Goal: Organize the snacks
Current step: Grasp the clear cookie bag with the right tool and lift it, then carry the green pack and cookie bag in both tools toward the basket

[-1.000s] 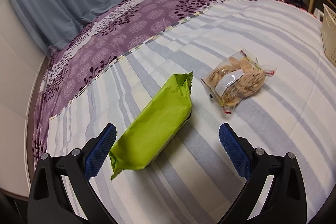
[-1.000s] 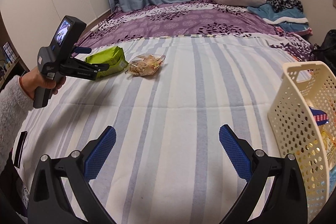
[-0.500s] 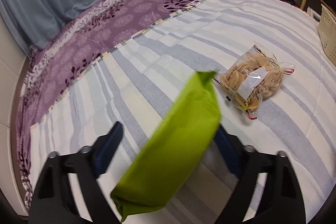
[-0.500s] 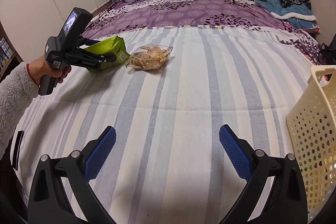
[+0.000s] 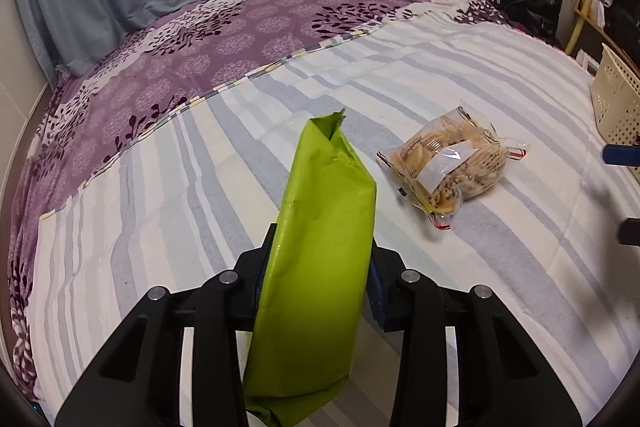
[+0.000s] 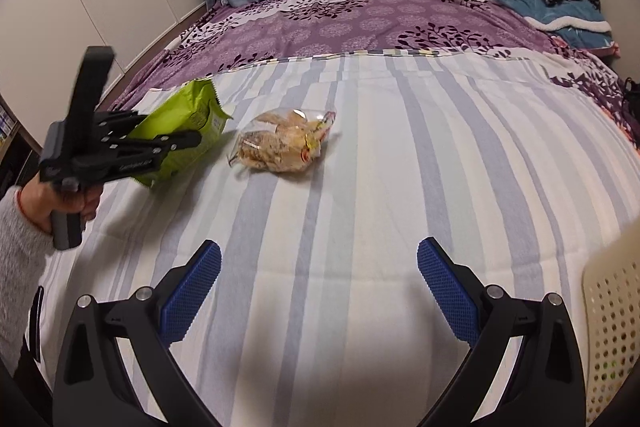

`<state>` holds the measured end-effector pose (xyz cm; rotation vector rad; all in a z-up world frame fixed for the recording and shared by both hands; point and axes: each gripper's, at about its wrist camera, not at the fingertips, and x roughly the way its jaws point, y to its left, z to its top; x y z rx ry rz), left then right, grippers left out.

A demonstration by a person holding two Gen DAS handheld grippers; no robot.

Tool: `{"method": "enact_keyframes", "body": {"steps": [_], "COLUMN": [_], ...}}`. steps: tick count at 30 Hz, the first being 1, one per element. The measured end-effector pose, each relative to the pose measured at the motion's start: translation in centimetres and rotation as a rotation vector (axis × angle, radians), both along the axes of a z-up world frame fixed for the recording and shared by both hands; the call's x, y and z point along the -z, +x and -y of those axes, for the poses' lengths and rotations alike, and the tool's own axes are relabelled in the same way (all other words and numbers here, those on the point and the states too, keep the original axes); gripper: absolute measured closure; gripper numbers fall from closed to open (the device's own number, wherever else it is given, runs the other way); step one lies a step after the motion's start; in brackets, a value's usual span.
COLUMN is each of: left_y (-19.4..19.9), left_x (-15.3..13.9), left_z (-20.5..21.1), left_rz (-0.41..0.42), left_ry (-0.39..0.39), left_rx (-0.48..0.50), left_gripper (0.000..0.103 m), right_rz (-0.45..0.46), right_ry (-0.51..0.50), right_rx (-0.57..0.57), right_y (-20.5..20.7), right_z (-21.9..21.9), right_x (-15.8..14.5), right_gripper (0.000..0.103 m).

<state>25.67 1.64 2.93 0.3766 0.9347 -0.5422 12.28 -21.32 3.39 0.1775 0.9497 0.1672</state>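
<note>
Having just closed from wide open, left claw (image 5: 318,279) now clamps the green snack pack (image 5: 320,267); right claw (image 6: 318,287) stands wide, empty

Each camera looks steeply down along its own claw at the bed (image 5: 460,75); both share the clear snack bag (image 5: 452,163) ahead.

A lime-green packet (image 5: 320,267) is showing plain and unpatterned between black arms with blue, dimpled pads (image 6: 192,287). A clear bag (image 5: 452,163) is showing tan biscuits, a white label and red-striped edges. The sheet (image 6: 380,187) is running in white and grey-blue stripes, meeting a purple quilt (image 5: 240,39) printed with dark sprigs. The basket (image 5: 616,99) is showing cream, dotted with holes.
</note>
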Motion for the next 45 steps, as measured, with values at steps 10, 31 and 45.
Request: {"method": "enact_keyframes", "body": {"steps": [10,31,45], "left_y": [-1.4,-3.4,-3.7], "left_x": [-1.8,-2.9,-3.0], "left_z": [-3.3,-5.1,-5.3], "left_rz": [0.001,0.0,0.003], "left_ry": [-0.079,-0.154,-0.173], "left_rx": [-0.141,-0.215,-0.243], "left_gripper": [0.065,0.065,0.065], "right_rz": [-0.059,-0.135,-0.115], "right_ry": [0.082,-0.107,-0.106], "right_rx": [0.002,0.013,-0.01], "right_y": [8.1,14.1,13.2], "right_z": [-2.8,-7.4,-7.3], "right_x": [1.6,5.4,4.9], "right_gripper": [0.005,0.005,0.019]}}
